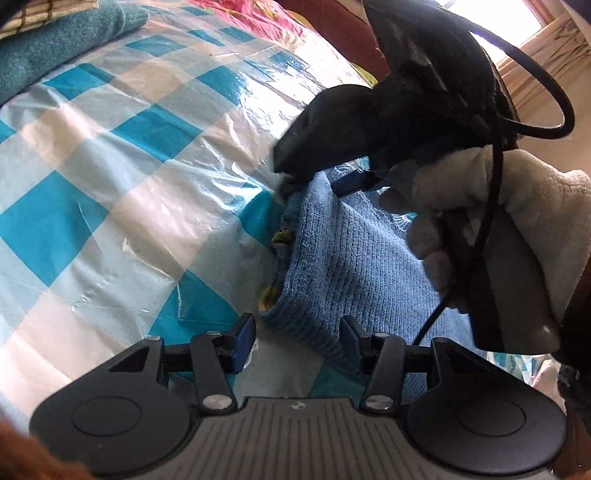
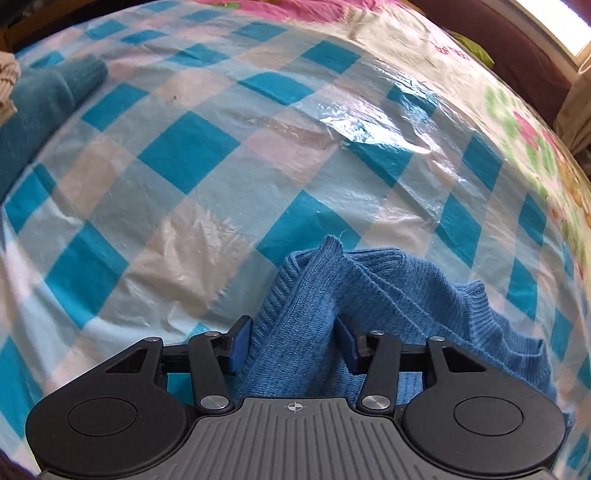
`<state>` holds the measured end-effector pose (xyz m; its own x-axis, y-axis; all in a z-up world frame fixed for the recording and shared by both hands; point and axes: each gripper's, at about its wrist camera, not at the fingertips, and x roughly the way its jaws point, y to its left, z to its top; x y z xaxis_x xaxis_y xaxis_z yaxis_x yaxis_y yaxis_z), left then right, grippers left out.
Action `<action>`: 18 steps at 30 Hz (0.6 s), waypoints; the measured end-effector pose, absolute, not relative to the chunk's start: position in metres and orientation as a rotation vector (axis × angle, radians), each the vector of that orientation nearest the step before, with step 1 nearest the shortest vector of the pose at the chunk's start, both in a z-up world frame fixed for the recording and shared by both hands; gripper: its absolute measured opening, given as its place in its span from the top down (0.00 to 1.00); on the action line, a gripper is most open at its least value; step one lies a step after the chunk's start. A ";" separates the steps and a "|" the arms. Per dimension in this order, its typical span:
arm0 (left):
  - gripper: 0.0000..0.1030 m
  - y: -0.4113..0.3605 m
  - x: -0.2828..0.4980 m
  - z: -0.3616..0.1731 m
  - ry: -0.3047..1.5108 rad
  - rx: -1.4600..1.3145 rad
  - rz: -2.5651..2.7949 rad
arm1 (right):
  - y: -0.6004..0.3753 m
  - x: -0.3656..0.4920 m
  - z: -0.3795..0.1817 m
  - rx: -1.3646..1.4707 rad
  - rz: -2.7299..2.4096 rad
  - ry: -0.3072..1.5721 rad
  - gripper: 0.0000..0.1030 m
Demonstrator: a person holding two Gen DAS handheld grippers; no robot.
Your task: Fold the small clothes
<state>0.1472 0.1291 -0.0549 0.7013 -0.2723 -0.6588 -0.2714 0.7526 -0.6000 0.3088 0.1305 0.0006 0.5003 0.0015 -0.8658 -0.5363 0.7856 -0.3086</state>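
A small blue knit sweater (image 1: 332, 266) lies on the blue-and-white checked plastic cloth (image 1: 110, 184). My left gripper (image 1: 297, 341) is open, its jaws straddling the sweater's near folded edge. The right gripper (image 1: 325, 184), held by a gloved hand (image 1: 517, 206), sits over the sweater's far edge; in this view I cannot tell if it pinches the cloth. In the right wrist view the right gripper (image 2: 293, 341) is open with bunched sweater fabric (image 2: 314, 295) lying between its blue pads.
A folded teal garment (image 1: 55, 48) lies at the far left with a checked item on top; it also shows in the right wrist view (image 2: 40, 99). A pink floral cover (image 2: 535, 140) borders the checked cloth at the right. A window (image 1: 517, 22) is behind.
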 end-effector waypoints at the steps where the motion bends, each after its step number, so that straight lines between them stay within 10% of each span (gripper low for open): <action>1: 0.48 0.128 0.147 -0.053 0.808 -0.734 0.001 | 0.128 0.308 0.002 -0.603 0.349 1.004 0.71; 18: 0.20 0.097 0.135 -0.035 0.659 -0.549 0.045 | 0.015 0.295 0.087 -0.203 0.450 0.925 0.85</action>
